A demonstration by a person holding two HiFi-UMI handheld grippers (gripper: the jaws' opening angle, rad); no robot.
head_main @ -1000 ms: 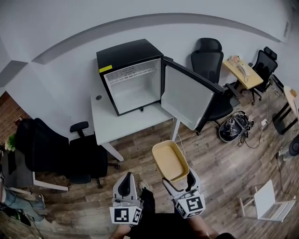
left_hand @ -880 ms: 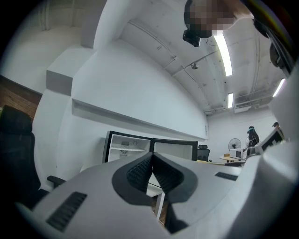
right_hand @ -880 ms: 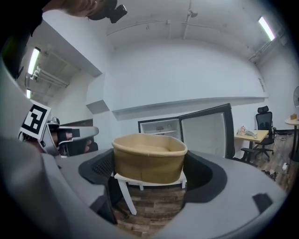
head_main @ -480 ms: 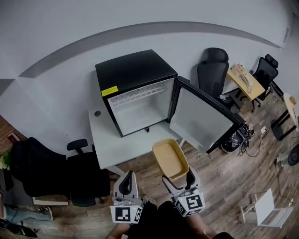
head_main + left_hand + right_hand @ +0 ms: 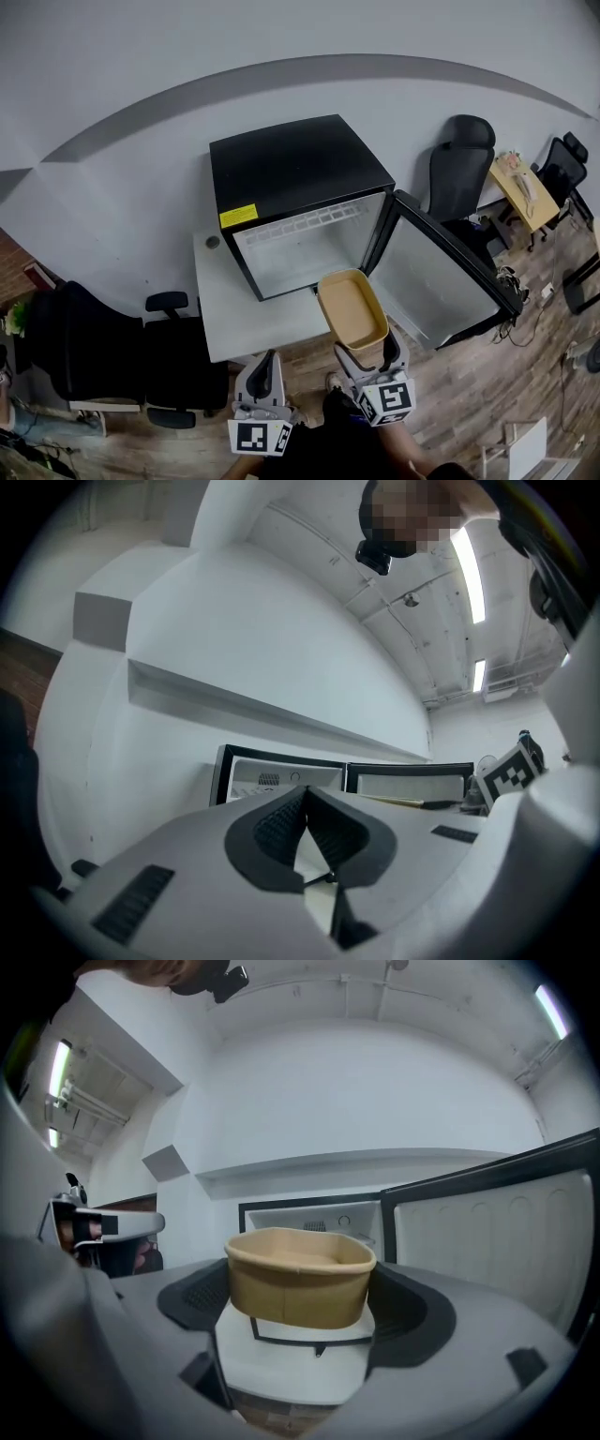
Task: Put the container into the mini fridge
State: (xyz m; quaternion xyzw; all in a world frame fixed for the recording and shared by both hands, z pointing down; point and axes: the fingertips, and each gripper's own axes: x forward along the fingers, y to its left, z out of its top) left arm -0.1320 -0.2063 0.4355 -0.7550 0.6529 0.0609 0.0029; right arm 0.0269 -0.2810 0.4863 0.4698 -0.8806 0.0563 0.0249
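A tan, empty paper container (image 5: pixel 352 309) (image 5: pixel 300 1274) is held in the air by my right gripper (image 5: pixel 364 354) (image 5: pixel 305 1302), which is shut on its near end. It hangs just in front of the black mini fridge (image 5: pixel 295 197) (image 5: pixel 309 1218), over the white desk's front edge. The fridge's white inside (image 5: pixel 305 248) is empty, and its door (image 5: pixel 441 277) (image 5: pixel 497 1232) stands swung open to the right. My left gripper (image 5: pixel 265 375) (image 5: pixel 305 827) is low at the left, shut with nothing between its jaws.
The fridge stands on a small white desk (image 5: pixel 234 309) against a grey wall. A black chair (image 5: pixel 103 352) is at the left, another black chair (image 5: pixel 459 173) behind the open door. A wooden side table (image 5: pixel 525 187) is at the far right. The floor is wood planks.
The fridge and desk have grown nearer and lower in the head view. The container, still in my right gripper, now hangs right before the fridge opening.
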